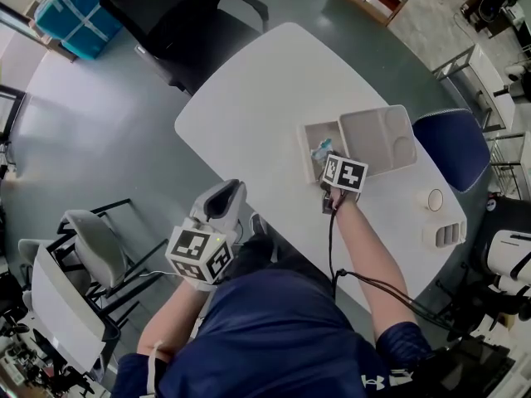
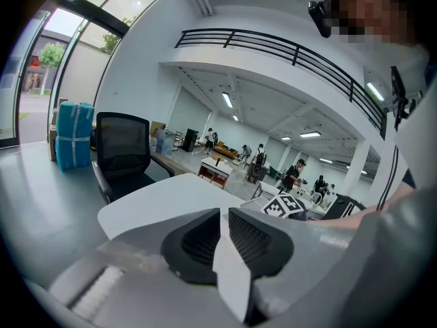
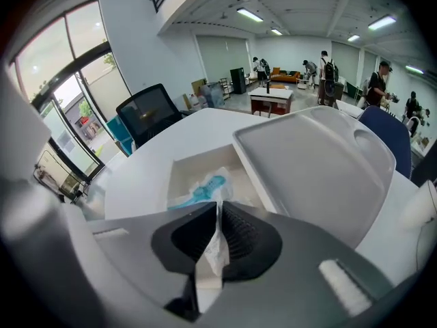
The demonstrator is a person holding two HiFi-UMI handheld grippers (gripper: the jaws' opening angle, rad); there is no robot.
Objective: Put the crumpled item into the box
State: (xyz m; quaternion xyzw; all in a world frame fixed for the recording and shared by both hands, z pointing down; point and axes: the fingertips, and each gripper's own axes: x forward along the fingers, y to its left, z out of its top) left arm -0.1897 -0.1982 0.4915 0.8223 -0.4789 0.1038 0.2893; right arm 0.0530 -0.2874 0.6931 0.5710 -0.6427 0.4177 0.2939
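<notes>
The box (image 3: pixel 179 171) is a shallow white tray on the white table (image 1: pixel 265 89), with its lid (image 3: pixel 314 159) lying open to its right. The crumpled item (image 3: pixel 205 186), white wrapping with teal print, rests partly inside the box while its near end runs up between my right gripper's pads. My right gripper (image 3: pixel 218 216) is shut on that end and hangs just over the box's near edge. In the head view the item (image 1: pixel 320 151) shows in the box (image 1: pixel 312 133) ahead of the right gripper (image 1: pixel 327 166). My left gripper (image 1: pixel 224 196) hovers at the table's near edge, shut and empty (image 2: pixel 224 217).
A black office chair (image 1: pixel 178 15) stands beyond the table and a blue chair (image 1: pixel 452 143) at its right. A small white round object (image 1: pixel 434 199) and a white slotted block (image 1: pixel 444 235) sit near the table's right end. A grey chair (image 1: pixel 91 239) stands at my left.
</notes>
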